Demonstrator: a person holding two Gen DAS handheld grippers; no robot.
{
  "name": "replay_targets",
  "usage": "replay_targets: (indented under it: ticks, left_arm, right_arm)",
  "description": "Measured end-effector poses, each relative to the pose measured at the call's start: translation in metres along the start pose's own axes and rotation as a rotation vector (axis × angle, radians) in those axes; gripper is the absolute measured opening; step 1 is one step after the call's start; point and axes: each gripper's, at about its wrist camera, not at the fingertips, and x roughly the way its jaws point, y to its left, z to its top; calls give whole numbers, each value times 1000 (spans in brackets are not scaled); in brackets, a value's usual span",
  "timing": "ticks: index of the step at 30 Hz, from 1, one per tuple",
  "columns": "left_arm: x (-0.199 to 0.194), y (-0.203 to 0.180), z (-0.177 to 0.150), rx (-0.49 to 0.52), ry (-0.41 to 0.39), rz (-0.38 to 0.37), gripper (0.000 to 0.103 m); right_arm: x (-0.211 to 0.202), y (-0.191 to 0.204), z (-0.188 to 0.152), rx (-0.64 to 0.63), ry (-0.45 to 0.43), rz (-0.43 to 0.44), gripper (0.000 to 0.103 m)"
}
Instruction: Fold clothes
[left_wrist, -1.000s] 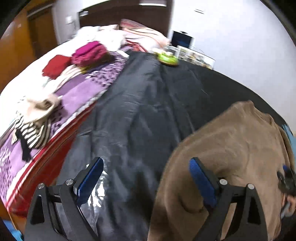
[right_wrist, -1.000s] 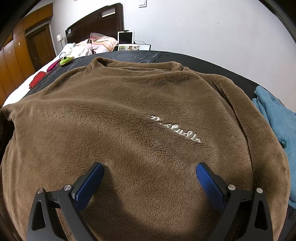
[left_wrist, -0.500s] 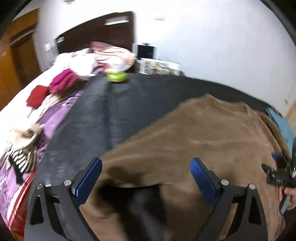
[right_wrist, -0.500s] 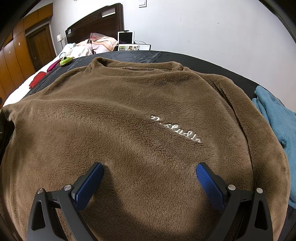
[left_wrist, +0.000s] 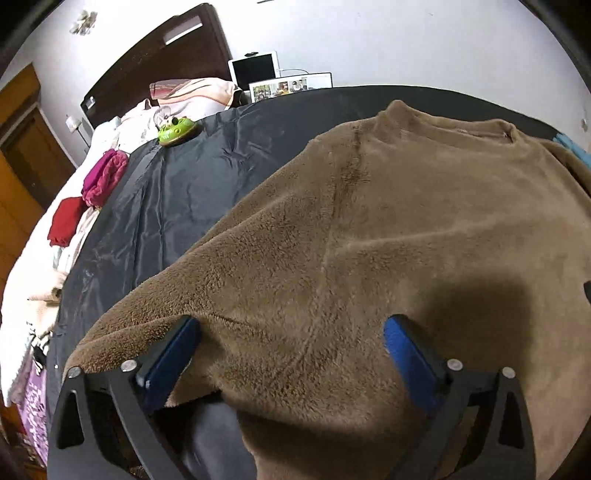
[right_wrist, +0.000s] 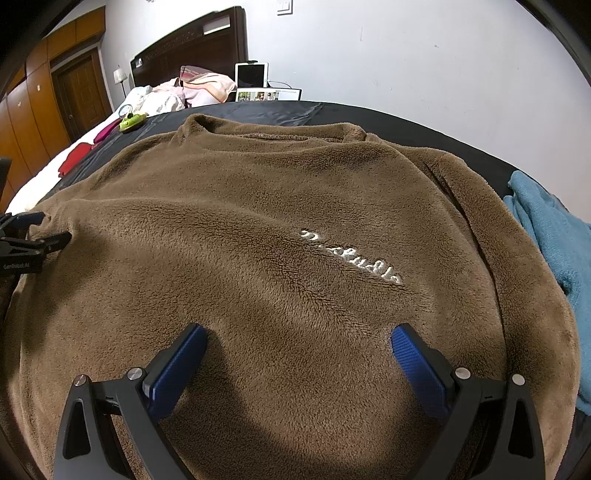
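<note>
One brown sweater (right_wrist: 280, 236) is lying spread flat, front up, on the black sheet (left_wrist: 177, 192) covering the bed. Both tools are standing wide apart, gripping nothing: the left tool (left_wrist: 291, 343), its jaws having just been opening, is hanging over the left sleeve edge, the right tool (right_wrist: 299, 354) over the hem. Folding is seemingly just beginning; next, the left tool needs to be pinching that sleeve edge.

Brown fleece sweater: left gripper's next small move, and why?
Probably close the left gripper on the sleeve edge. Its jaws have just been opening and stand wide over the brown fleece sweater, which lies flat and unfolded on the black sheet; the right gripper hovers open mid-chest.
</note>
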Motion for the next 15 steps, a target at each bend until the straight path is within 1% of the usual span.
replay_targets:
  ticks: [6,11,13,15]
  left_arm:
    - [13,13,6,-72,1,-44,103]
    - [16,15,9,-71,-13,-43,103]
    - [16,16,9,-71,-15,-46,103]
    - [15,16,8,-70,-21,-46,103]
  right_arm:
    - [0,2,0,-3,1,-4,102]
    - [-1,2,0,-3,0,-6,102]
    - [-4,-2,0,16,-14,0,102]
    - [-12,-10,0,62,-48,-8,102]
